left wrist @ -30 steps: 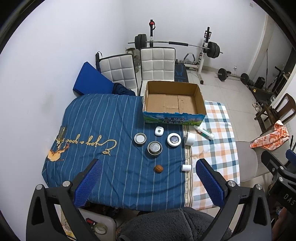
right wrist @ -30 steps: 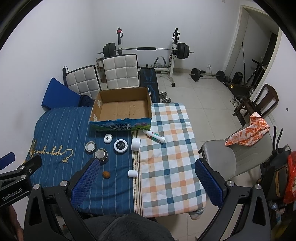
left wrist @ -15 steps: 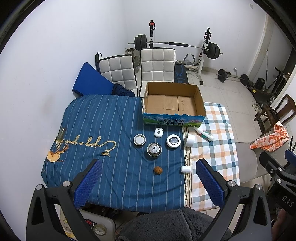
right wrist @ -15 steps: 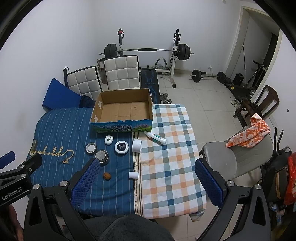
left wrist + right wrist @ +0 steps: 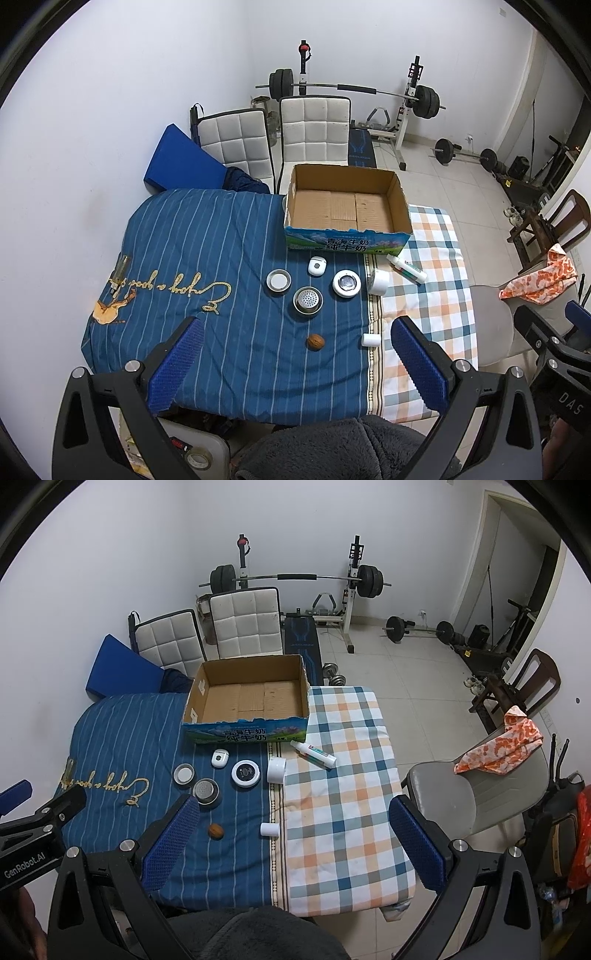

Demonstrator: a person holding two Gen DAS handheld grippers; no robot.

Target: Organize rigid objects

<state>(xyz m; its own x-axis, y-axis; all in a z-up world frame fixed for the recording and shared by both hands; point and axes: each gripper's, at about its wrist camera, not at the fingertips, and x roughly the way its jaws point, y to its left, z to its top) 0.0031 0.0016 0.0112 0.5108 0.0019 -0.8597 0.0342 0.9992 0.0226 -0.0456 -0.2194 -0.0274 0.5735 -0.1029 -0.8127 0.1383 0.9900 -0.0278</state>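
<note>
An empty cardboard box stands at the back of the cloth-covered table. In front of it lie a white case, a round lid, a metal strainer cup, a round white puck, a white jar, a tube, a walnut and a small white cylinder. My left gripper is open and empty, high above the near edge. My right gripper is open and empty too.
The table has a blue striped cloth on the left and a checked cloth on the right. Two white chairs stand behind it. A grey chair with an orange cloth is at the right. Gym weights stand by the far wall.
Both views have shifted slightly: the table and objects sit a touch lower and farther in frame. Nothing on the table has moved.
</note>
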